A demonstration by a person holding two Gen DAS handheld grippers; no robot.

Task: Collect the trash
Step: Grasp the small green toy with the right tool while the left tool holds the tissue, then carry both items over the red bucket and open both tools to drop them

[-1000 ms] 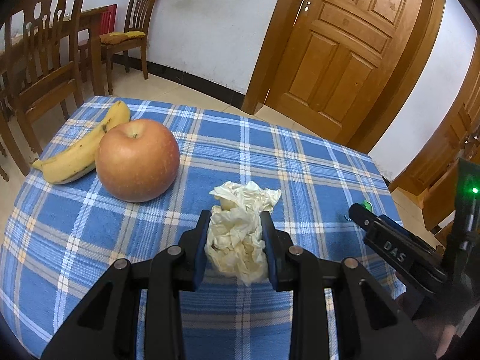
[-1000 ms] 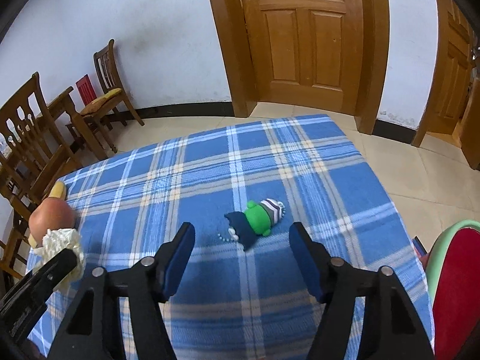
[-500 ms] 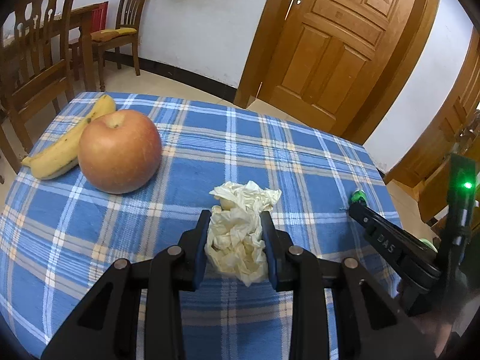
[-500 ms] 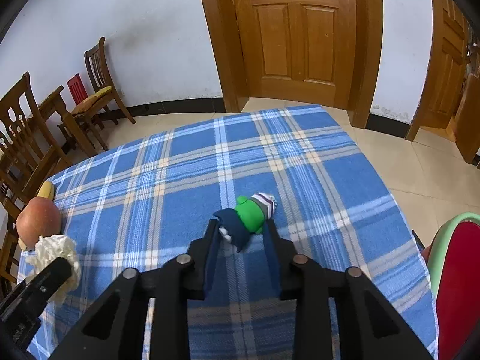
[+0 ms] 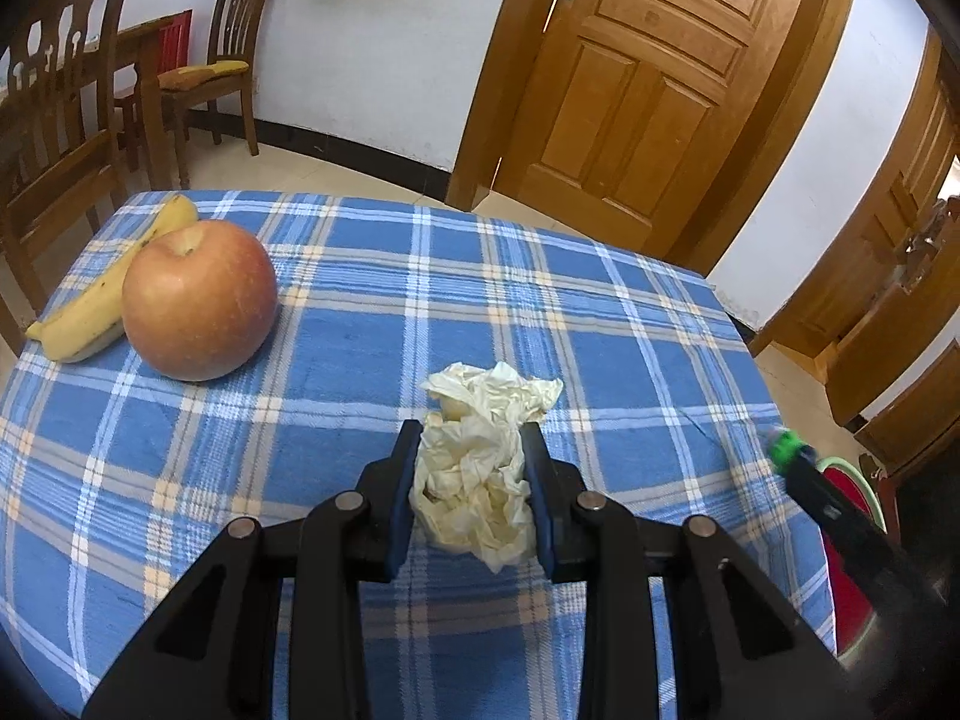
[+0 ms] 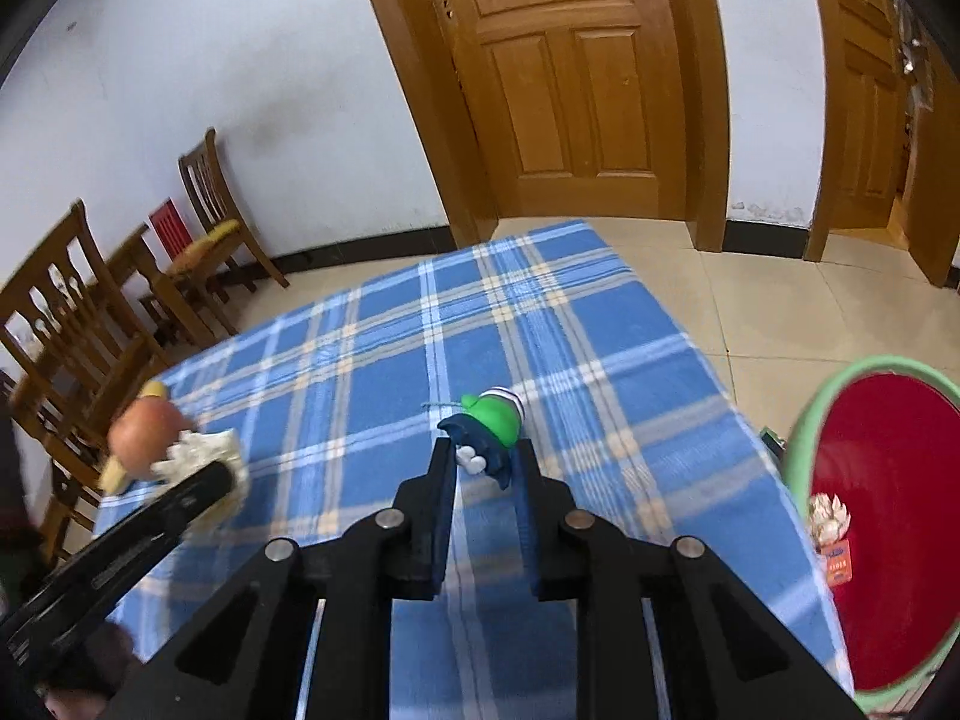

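My left gripper [image 5: 471, 441] is shut on a crumpled white tissue [image 5: 480, 468] and holds it above the blue plaid tablecloth [image 5: 372, 324]. My right gripper [image 6: 483, 459] is shut on a small green and navy toy figure [image 6: 489, 432] and holds it above the cloth, off the table. The toy also shows at the right edge of the left wrist view [image 5: 786, 447]. A red bin with a green rim [image 6: 888, 516] stands on the floor to the right of the table, with some trash inside.
An apple [image 5: 198, 300] and a banana [image 5: 102, 306] lie at the table's left side. Wooden chairs [image 5: 54, 138] stand left of the table. A wooden door [image 5: 654, 78] is behind it. The floor is tiled.
My right gripper closed on the toy figure and lifted it, swinging right so the red bin came into view. My left gripper kept hold of the tissue and shifted slightly.
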